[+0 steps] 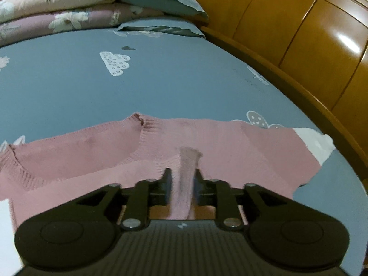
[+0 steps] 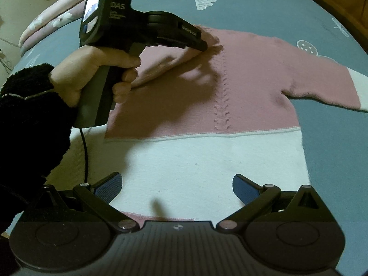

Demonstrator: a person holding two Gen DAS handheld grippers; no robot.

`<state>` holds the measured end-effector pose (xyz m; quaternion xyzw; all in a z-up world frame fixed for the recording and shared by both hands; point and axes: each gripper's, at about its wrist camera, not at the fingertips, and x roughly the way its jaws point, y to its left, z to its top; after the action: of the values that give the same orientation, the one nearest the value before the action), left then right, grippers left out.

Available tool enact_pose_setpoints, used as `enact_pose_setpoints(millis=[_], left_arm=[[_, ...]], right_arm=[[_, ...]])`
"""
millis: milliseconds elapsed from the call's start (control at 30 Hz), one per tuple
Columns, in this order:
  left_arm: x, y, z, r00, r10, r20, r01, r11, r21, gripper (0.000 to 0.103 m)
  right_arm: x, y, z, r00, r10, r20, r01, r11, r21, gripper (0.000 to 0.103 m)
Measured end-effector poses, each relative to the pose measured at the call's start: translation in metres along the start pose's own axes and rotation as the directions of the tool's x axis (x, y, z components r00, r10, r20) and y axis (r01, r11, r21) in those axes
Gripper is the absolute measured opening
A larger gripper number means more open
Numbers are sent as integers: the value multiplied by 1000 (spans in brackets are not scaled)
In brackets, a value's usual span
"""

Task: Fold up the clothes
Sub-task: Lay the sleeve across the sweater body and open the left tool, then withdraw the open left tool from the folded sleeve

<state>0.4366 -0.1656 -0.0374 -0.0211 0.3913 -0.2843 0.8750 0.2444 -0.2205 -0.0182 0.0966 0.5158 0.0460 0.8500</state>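
At the bottom of the right wrist view, the right gripper (image 2: 177, 189) is hovering with its jaws spread wide over the white lower band of the pink and white sweater (image 2: 253, 87), which is lying flat across the middle of the blue bed sheet (image 2: 264, 7). Farther up at left, a hand (image 2: 92, 69) in a black sleeve (image 2: 30, 105) is holding the left gripper (image 1: 180, 184), which is pinching a pink fold of the sweater near the neckline. Pillows (image 1: 161, 2) are lying at the top of the left wrist view.
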Motion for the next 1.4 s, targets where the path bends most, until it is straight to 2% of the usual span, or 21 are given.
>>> enact_pose_setpoints(millis=[33, 133, 267, 400, 467, 667, 767, 933, 1033, 1233, 1300, 1400], left_arm=[[-2, 0, 1, 1000, -8, 3, 8, 1000, -1, 34], [-8, -1, 3, 999, -30, 11, 30, 1000, -4, 38], [-19, -2, 6, 998, -62, 25, 62, 998, -3, 51], [-43, 5, 11, 995, -81, 59, 81, 997, 1, 59], [-58, 12, 12, 993, -83, 80, 83, 997, 1, 68], [-113, 49, 1, 994, 15, 108, -20, 999, 43, 75], [-141, 85, -16, 991, 91, 101, -95, 995, 35, 78], [-182, 138, -52, 977, 206, 59, -203, 978, -51, 79], [-199, 155, -75, 975, 219, 49, -212, 970, -115, 79], [-205, 160, -111, 979, 205, 5, -201, 964, -175, 80], [-197, 157, -117, 973, 231, -14, -231, 961, -153, 80], [-190, 148, -121, 954, 299, -16, -300, 952, -57, 80]], right_arm=[[0, 0, 0, 1000, 0, 1, 0, 1000, 3, 103], [-1, 1, 1, 1000, 3, 1, -3, 1000, 6, 103], [-3, 3, 2, 1000, -2, 3, 2, 1000, 1, 103], [-3, 7, 5, 1000, -3, 8, 3, 1000, -3, 103], [-2, 10, 6, 1000, -4, 9, 4, 1000, -5, 103], [2, 25, 11, 1000, 8, 5, -7, 999, -35, 103], [6, 37, 13, 1000, 18, 1, -17, 998, -52, 103], [16, 58, 18, 999, 42, -9, -42, 995, -92, 103], [21, 71, 21, 999, 49, -17, -50, 992, -116, 103], [26, 84, 22, 999, 44, -31, -48, 988, -150, 103], [27, 84, 22, 999, 35, -35, -40, 988, -151, 103], [26, 85, 22, 999, 22, -34, -27, 987, -155, 103]])
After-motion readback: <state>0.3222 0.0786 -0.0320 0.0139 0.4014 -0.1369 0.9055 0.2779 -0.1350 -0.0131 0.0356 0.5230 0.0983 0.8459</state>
